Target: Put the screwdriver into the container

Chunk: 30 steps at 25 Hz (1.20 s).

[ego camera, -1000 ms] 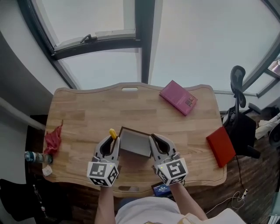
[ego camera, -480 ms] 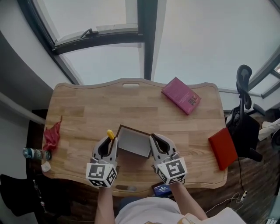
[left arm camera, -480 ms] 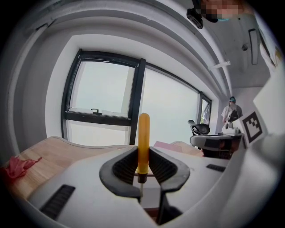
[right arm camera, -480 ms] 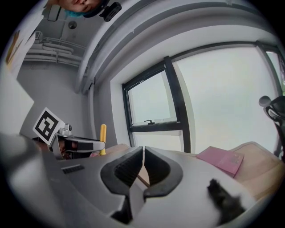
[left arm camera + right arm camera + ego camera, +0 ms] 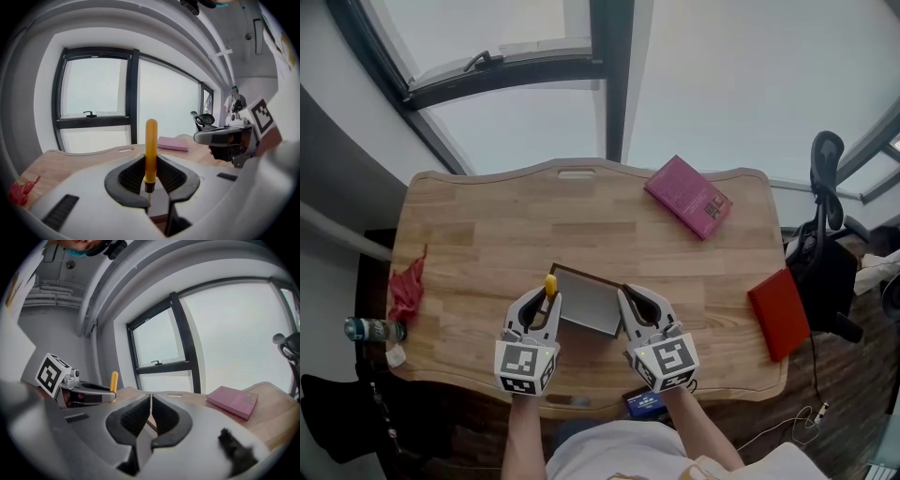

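The screwdriver's yellow handle [image 5: 550, 284] sticks up between the jaws of my left gripper [image 5: 542, 314], which is shut on it. In the left gripper view the handle [image 5: 150, 145] stands upright with its dark collar and thin shaft pointing down. The container [image 5: 589, 302] is a shallow grey box with a dark brown rim, lying between the two grippers near the table's front edge. My right gripper [image 5: 630, 305] is shut on the box's thin right wall. The screwdriver's tip is hidden; the handle is at the box's left rim.
On the wooden table [image 5: 487, 234] a pink book [image 5: 687, 197] lies at the back right and a red book [image 5: 779, 313] at the right edge. A red cloth [image 5: 405, 292] and a bottle [image 5: 370, 330] sit at the left edge. An office chair [image 5: 825, 234] stands to the right.
Both grippers have sunk a little towards the table with the box and screwdriver. The left gripper has rolled slightly, bringing the yellow handle closer to the box's left rim.
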Each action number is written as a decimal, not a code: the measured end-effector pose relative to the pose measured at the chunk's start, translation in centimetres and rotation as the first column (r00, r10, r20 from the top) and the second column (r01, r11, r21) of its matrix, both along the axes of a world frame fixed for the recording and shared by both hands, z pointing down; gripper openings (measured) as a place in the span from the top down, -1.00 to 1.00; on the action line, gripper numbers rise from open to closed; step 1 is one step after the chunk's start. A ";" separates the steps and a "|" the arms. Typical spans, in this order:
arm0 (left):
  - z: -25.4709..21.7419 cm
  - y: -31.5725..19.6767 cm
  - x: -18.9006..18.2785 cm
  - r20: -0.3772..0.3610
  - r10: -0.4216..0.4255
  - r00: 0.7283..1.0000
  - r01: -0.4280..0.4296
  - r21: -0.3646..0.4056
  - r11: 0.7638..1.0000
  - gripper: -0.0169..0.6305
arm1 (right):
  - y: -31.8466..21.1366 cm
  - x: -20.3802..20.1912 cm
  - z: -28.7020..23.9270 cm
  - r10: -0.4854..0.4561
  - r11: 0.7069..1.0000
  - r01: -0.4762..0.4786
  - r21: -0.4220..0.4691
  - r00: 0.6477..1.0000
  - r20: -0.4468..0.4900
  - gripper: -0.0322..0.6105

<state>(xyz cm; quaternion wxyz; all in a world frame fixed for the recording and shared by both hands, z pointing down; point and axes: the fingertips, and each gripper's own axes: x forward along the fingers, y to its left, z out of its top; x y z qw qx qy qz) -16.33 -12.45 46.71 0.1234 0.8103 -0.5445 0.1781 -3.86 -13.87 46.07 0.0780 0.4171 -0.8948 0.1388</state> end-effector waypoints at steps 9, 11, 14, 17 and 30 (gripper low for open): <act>2.6 -0.9 1.3 0.056 0.082 0.995 -0.078 -0.065 0.995 0.70 | -0.9 0.2 1.7 0.012 0.999 -0.012 -0.039 1.000 0.004 0.79; 3.2 -1.0 1.9 0.047 0.113 0.992 -0.109 -0.090 0.990 0.70 | -1.0 0.2 1.9 0.010 0.999 -0.010 -0.044 1.000 0.001 0.79; 4.1 -1.1 2.4 0.048 0.145 0.988 -0.138 -0.122 0.983 0.70 | -1.0 0.2 2.2 0.009 0.999 -0.009 -0.051 1.000 -0.001 0.79; 4.9 -1.1 2.6 0.080 0.174 0.981 -0.161 -0.148 0.976 0.70 | -1.2 0.6 2.6 0.014 0.998 -0.014 -0.060 1.000 -0.004 0.79; 7.9 -1.0 3.7 0.109 0.289 0.951 -0.253 -0.258 0.932 0.70 | -1.6 1.8 4.1 0.028 0.995 -0.029 -0.094 1.000 -0.013 0.79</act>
